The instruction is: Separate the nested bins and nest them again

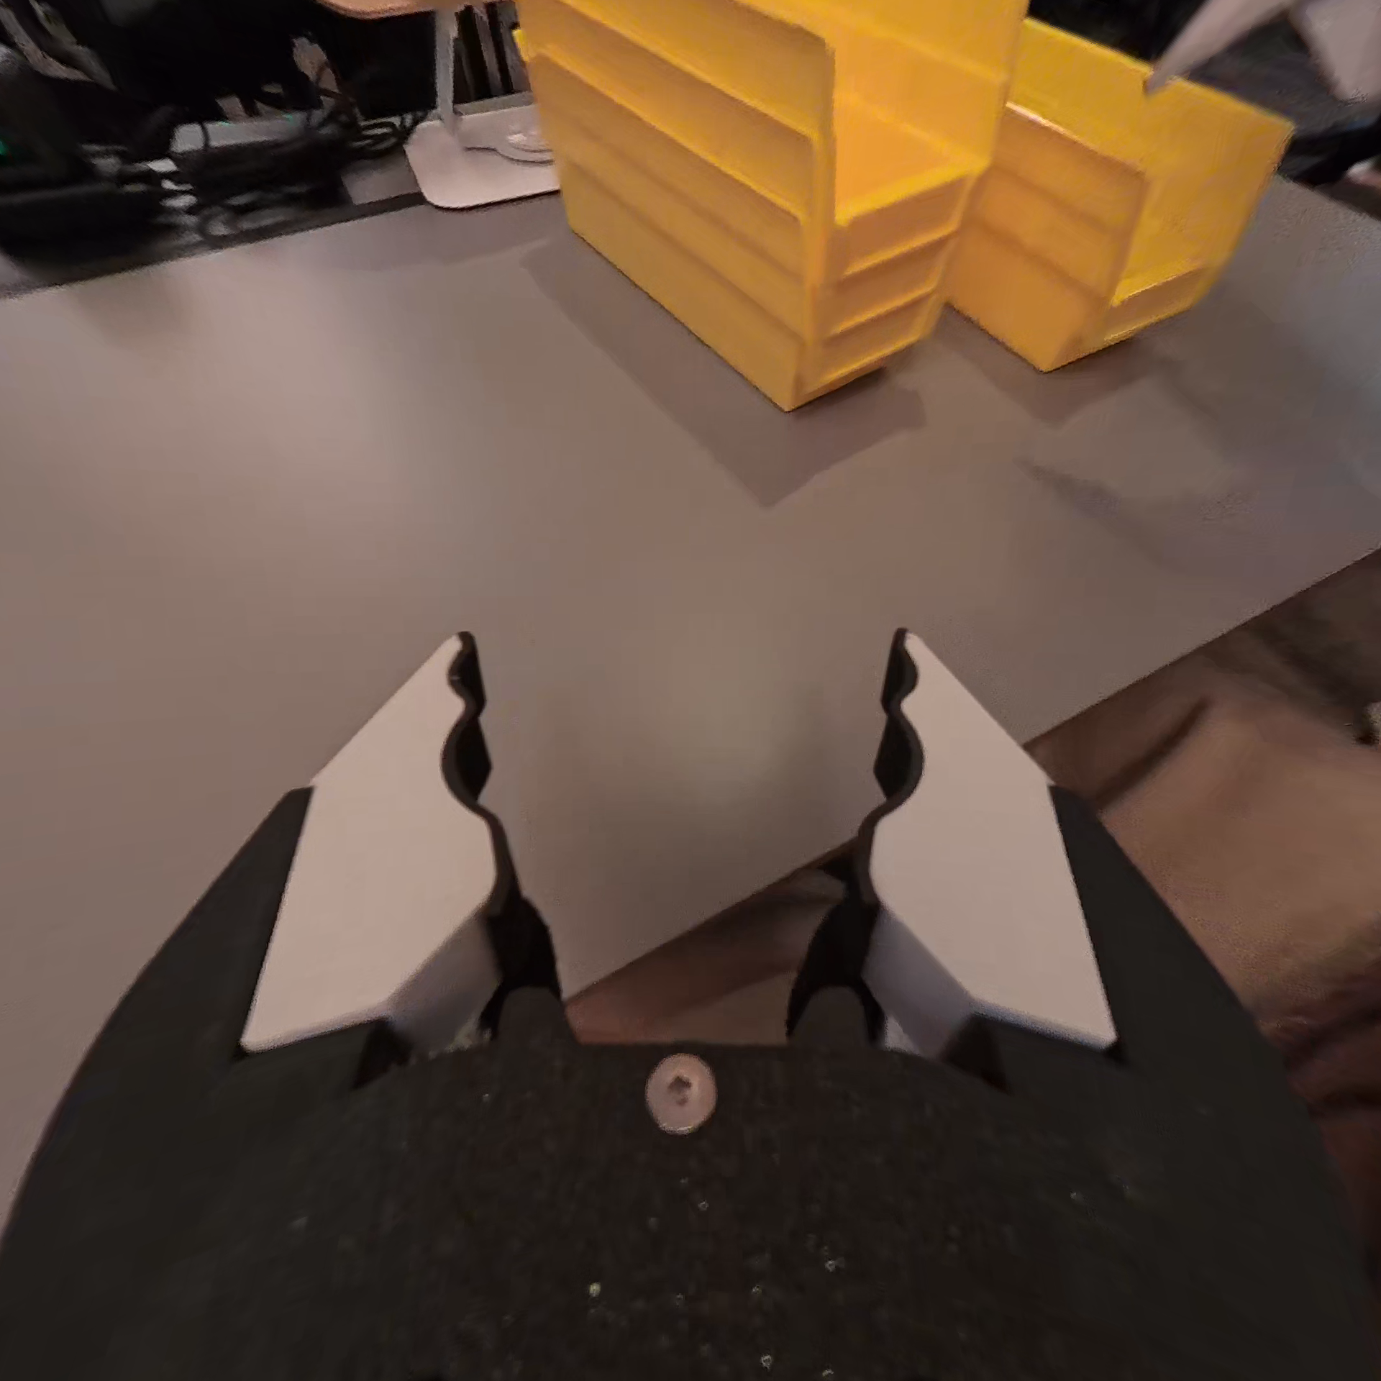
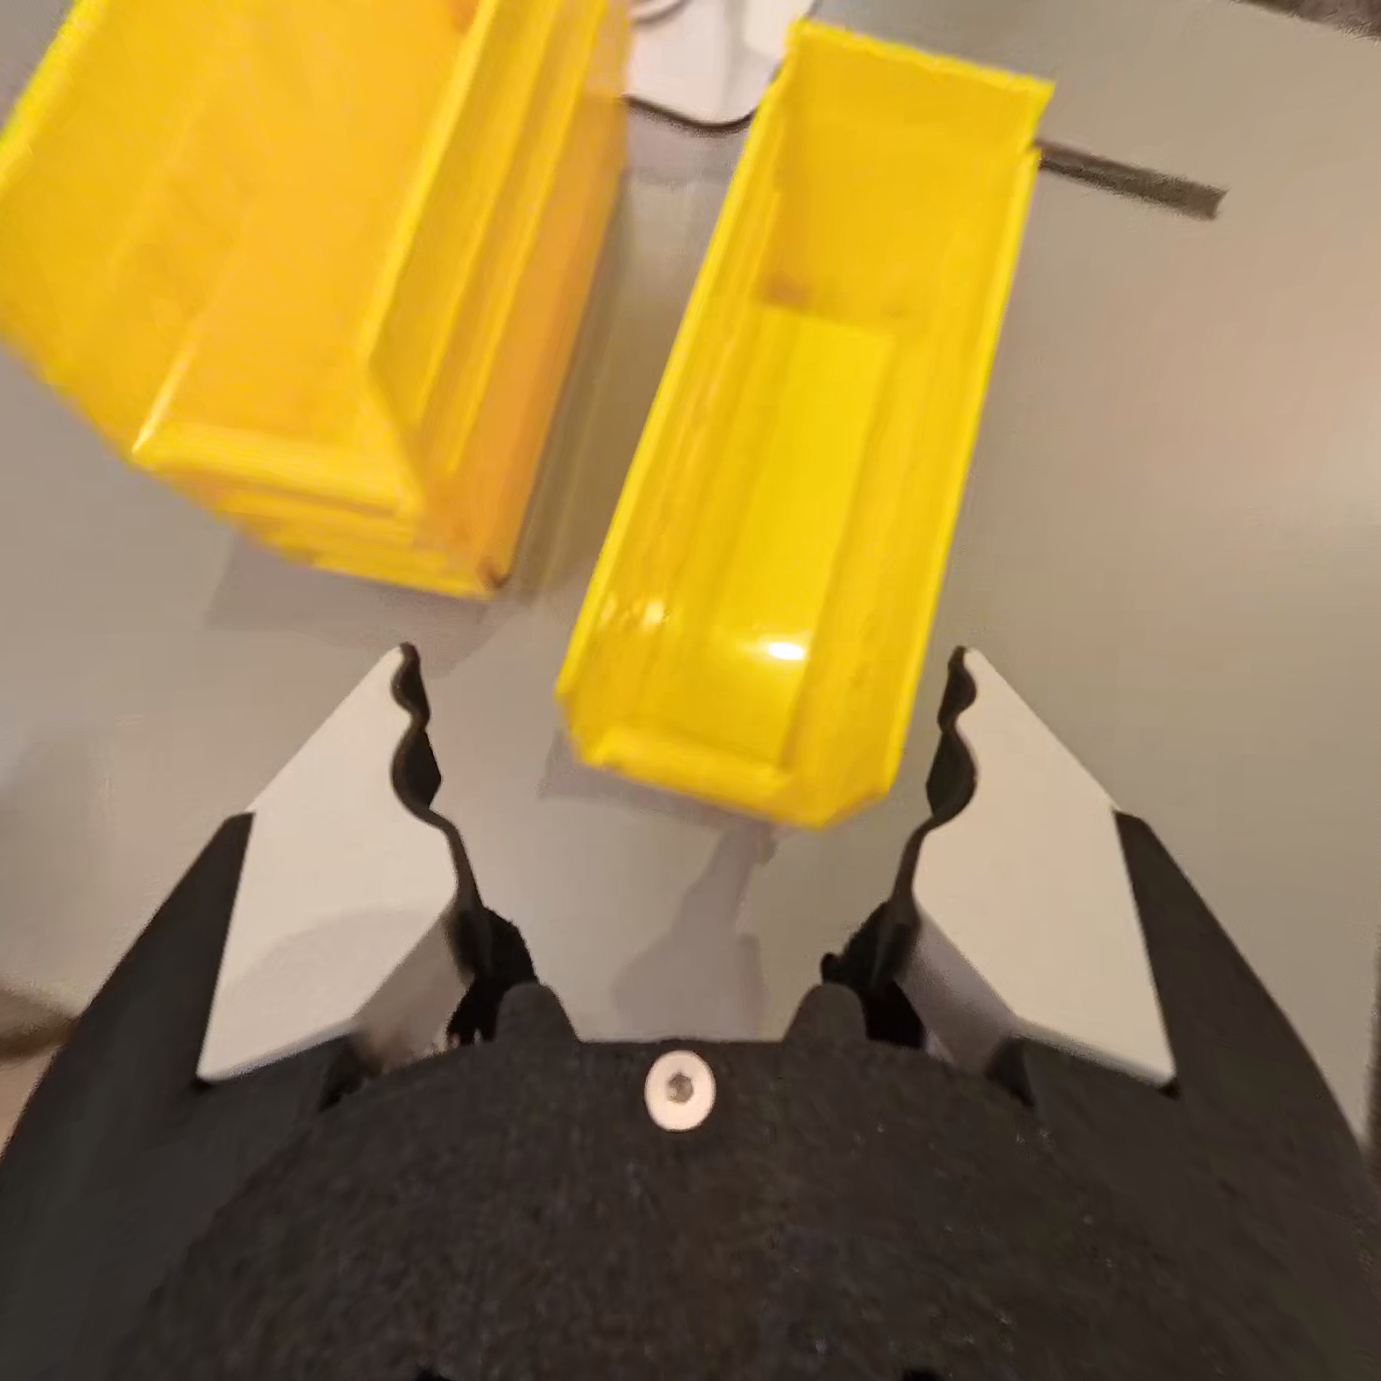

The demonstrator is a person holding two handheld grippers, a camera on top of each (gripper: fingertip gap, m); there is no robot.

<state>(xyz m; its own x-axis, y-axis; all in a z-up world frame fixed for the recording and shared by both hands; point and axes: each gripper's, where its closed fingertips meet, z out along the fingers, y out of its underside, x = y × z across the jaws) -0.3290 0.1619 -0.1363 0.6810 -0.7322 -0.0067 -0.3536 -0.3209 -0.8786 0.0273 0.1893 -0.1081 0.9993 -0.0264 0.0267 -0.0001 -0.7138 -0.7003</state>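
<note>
Above the near edge of the grey table [image 1: 374, 486], the left gripper [image 1: 684, 643] hangs with its jaws spread wide, holding nothing. Over the tabletop, the right gripper [image 2: 687, 657] is likewise wide apart and empty, just short of a single yellow bin [image 2: 807, 463]. Beside that bin, to its left and not touching, stands the stack of nested bins [image 2: 299, 299]. A white stand base [image 1: 478, 161] sits behind them.

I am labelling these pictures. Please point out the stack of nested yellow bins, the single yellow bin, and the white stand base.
stack of nested bins [image 1: 695, 224], left wrist view, on its stepped side wall.
single bin [image 2: 814, 478], right wrist view, on its inside floor.
white stand base [image 1: 478, 161], left wrist view, on its flat top.
</note>
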